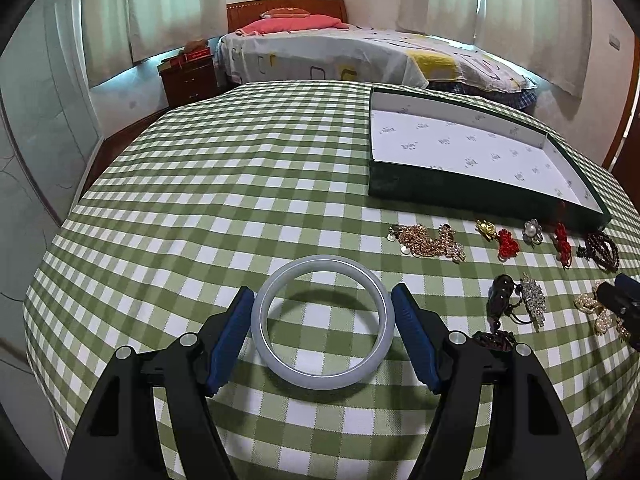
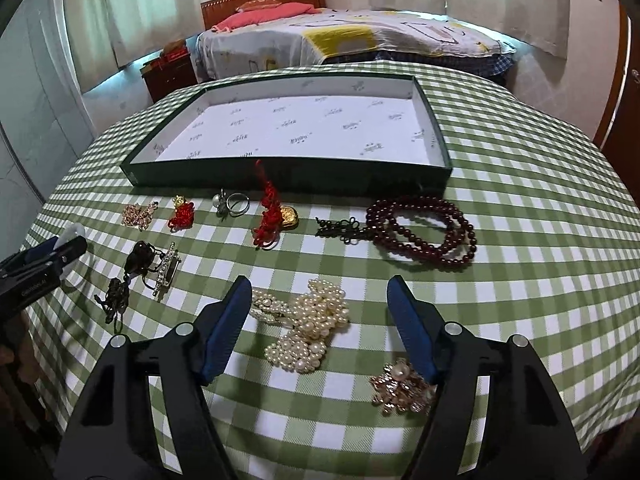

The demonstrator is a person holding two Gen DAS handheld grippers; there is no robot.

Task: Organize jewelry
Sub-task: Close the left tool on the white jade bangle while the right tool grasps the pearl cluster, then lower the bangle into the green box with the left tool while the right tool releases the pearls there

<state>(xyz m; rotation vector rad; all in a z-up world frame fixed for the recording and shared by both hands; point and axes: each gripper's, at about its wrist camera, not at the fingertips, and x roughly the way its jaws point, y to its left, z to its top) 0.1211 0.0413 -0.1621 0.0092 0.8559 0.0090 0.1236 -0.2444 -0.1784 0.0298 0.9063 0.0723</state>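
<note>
The pale grey-green bangle (image 1: 323, 322) lies flat on the green-checked counter (image 1: 224, 200), at its near left, with the left gripper (image 1: 322, 304) straddling it: one blue pad sits just outside the ring on each side, so close that I cannot tell whether they press on it yet, and the ring is not lifted. It looks like stone or glass, so I judge it rigid, smooth and fairly heavy for its size, likely to slip from a light pinch and to chip or crack if dropped; the safest hold is square across its widest part, low on the band, carried low over the cloth. In the right wrist view the right gripper (image 2: 316, 292) stands partly open with nothing in it, its fingers flanking the pearl cluster (image 2: 306, 330), which lies loose on the cloth between them. That piece looks light and lumpy, with strands that may flop, so closing on its thick middle should serve better than catching an edge. A gold-toned brooch (image 2: 402, 388) lies just beside the right finger and could be caught by mistake. Farther off, the dark red bead bracelet (image 2: 424, 230) lies limp, best taken where the loops bunch together. The dark green box (image 2: 288, 176), white-lined and holding nothing, waits at the far side.
</note>
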